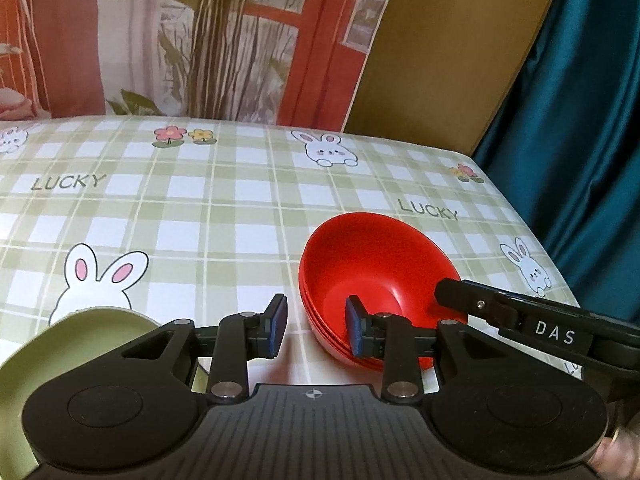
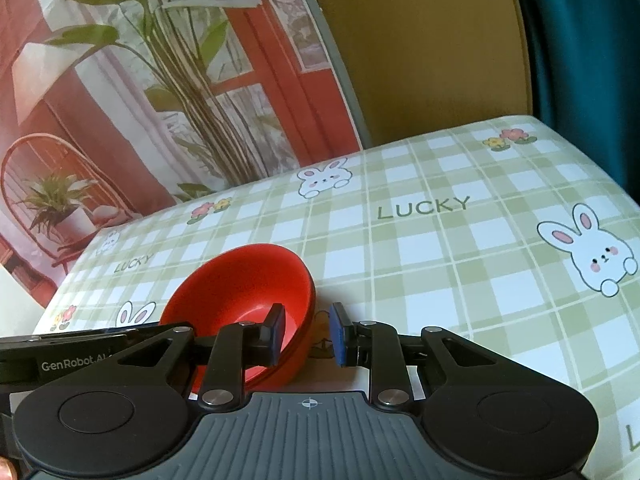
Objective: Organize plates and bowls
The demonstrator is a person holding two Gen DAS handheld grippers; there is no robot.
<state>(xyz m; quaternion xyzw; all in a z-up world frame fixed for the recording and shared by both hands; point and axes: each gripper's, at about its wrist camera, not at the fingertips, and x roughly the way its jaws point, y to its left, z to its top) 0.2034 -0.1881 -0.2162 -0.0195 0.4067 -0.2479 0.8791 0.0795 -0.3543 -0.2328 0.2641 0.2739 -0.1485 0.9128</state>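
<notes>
A nested stack of red bowls stands on the checked tablecloth, and it also shows in the right wrist view as the red bowls. My left gripper is open and straddles the stack's near-left wall, one pad inside and one outside, with gaps on both sides. My right gripper straddles the opposite wall; a strip of cloth shows between its outer pad and the bowls, so it is open. One right finger reaches the far rim. A pale green plate lies at the lower left, partly under my left gripper.
The table's right edge drops off beside a teal curtain. A printed backdrop and a tan panel stand behind the far edge. The black housing of the left-hand tool lies close to the bowls' left side.
</notes>
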